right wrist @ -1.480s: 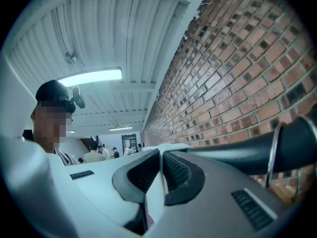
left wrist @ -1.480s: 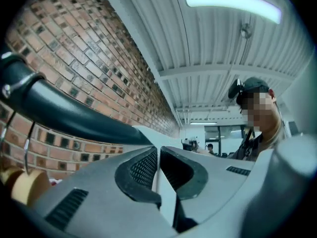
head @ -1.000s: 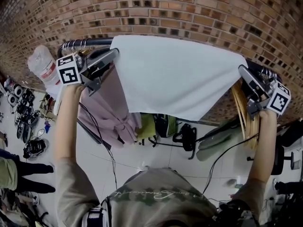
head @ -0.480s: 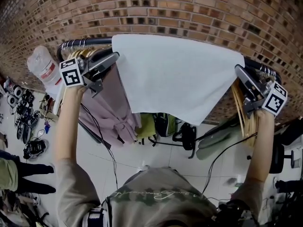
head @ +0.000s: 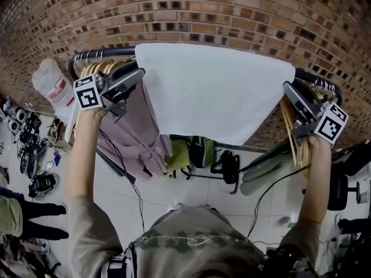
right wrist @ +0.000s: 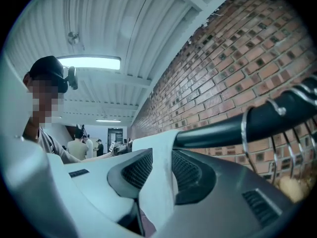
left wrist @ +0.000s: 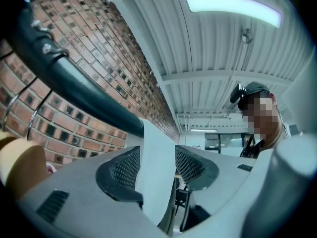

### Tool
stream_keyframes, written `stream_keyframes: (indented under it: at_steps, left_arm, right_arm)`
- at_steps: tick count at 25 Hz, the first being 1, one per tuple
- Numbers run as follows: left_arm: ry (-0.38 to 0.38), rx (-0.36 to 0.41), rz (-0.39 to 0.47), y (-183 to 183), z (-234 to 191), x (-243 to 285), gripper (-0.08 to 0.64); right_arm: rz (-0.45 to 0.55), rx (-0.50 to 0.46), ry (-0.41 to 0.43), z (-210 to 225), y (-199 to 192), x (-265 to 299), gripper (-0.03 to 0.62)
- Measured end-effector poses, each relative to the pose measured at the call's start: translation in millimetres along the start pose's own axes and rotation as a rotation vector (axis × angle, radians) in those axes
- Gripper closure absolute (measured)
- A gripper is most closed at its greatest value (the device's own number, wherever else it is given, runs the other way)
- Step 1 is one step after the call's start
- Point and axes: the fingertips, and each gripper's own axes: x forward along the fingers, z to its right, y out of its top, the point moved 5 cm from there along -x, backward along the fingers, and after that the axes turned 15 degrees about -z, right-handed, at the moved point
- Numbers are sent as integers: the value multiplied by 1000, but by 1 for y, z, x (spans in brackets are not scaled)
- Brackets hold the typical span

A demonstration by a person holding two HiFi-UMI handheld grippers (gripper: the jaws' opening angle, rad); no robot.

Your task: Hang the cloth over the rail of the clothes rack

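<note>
The white cloth (head: 214, 91) lies draped over the black rail (head: 104, 54) of the clothes rack, its front half hanging toward me. My left gripper (head: 136, 74) is at the cloth's left edge. In the left gripper view its jaws (left wrist: 157, 165) have just been opening; the cloth edge (left wrist: 153, 192) hangs loose between the pads under the rail (left wrist: 74, 83). My right gripper (head: 288, 91) is at the right edge. Its jaws (right wrist: 161, 170) have also just been opening, with the cloth (right wrist: 153, 197) slack between them beside the rail (right wrist: 257, 120).
A brick wall (head: 232, 10) stands close behind the rack. A pink garment (head: 136, 132) and wooden hangers (head: 98, 68) hang at the left, more hangers (head: 293, 138) and a green garment (head: 266, 169) at the right. Bags (head: 203, 152) sit on the floor below.
Both grippers' jaws have parted from the cloth's edges. The cloth has settled on the rail and both hands have stayed nearly in place.
</note>
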Motion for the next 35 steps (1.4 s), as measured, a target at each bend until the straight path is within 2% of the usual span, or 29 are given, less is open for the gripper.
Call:
stream_keyframes:
  at_steps: [2,4,7,10,23,25,28,32,33,34,35]
  left_arm:
    - [-16,-26,26,-1,0,0,335]
    - [-8,-4,1,-4,2,2,305]
    - [17,45,-44,-7,8,5,304]
    - [33,83,-54,-9,14,7,304]
    - [48,154,-87,-9,35,-21,305]
    - [50,171,-71,-8,39,-26,305]
    - [41,196,-41,-6,48,-29,307]
    - [-14,221,-96,-19,60,-24,312]
    - [-26,221,-110,-23,63,-23,397]
    - [-35,213,-122,-27,64,-22,542]
    - [-43,197,-136,-32,65,-20,554]
  right_arm:
    - [19,40,-5,5,-5,-4,492]
    - [22,66,-9,9,-12,-8,492]
    - [17,60,-21,9,-18,-10,492]
    - [17,36,-27,4,-23,-15,492]
    - [28,43,-69,-9,-33,-29,492]
    - [33,45,-76,-11,-33,-30,492]
    - [42,43,-80,-15,-31,-31,492]
    - [60,34,-72,-23,-31,-28,492]
    - [62,29,-70,-26,-31,-26,492]
    - [61,21,-69,-29,-31,-26,492]
    - [60,9,-70,-32,-32,-25,492]
